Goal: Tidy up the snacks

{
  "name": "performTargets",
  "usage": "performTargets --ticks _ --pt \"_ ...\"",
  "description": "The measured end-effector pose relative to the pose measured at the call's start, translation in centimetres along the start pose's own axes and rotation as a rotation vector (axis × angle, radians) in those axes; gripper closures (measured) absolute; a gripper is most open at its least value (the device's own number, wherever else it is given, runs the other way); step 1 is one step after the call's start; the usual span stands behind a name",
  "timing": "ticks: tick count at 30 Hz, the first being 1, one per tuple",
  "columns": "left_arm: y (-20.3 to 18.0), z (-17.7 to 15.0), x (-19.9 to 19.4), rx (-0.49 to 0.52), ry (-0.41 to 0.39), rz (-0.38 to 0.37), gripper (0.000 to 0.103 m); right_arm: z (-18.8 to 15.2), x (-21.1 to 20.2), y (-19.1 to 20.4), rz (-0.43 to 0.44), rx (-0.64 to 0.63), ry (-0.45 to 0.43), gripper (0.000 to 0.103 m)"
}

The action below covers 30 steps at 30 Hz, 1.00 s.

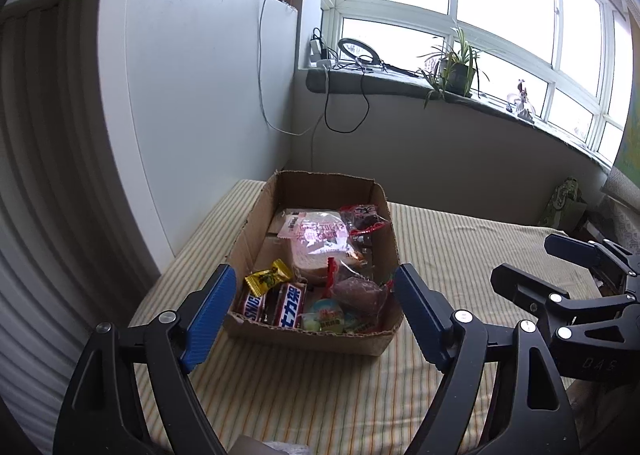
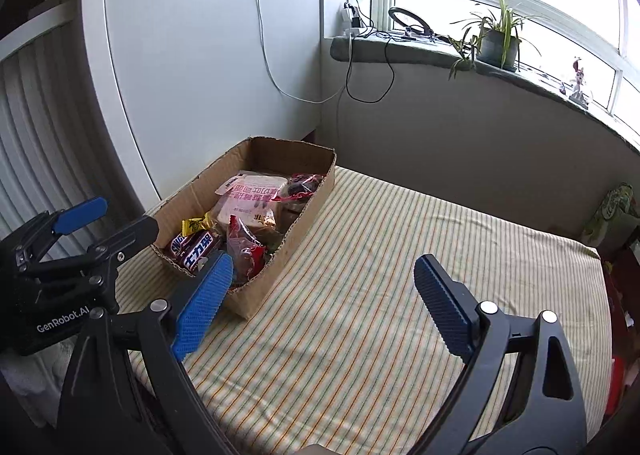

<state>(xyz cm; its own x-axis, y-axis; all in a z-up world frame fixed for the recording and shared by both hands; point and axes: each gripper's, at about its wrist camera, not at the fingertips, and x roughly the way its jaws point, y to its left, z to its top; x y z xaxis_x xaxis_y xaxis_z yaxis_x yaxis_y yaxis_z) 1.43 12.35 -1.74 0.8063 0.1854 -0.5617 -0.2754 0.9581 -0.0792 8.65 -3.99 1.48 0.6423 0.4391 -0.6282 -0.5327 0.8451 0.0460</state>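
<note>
Blue-padded left gripper tilts down, jaws spread and empty, framing the box at 12 o'clock. Right gripper gapes empty over striped cloth; snacks lie inside the box at 11.

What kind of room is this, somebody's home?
Probably a home bedroom: a striped mattress holds a cardboard box of snacks, and a windowsill carries a potted plant and chargers.
</note>
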Motion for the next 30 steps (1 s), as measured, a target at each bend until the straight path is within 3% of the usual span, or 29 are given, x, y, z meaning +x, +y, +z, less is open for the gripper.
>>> performTargets --ticks 30 --pt "-1.0 -0.7 -1.6 -0.003 -0.016 0.0 0.021 -0.7 -0.3 -1.1 0.015 0.044 0.007 0.009"
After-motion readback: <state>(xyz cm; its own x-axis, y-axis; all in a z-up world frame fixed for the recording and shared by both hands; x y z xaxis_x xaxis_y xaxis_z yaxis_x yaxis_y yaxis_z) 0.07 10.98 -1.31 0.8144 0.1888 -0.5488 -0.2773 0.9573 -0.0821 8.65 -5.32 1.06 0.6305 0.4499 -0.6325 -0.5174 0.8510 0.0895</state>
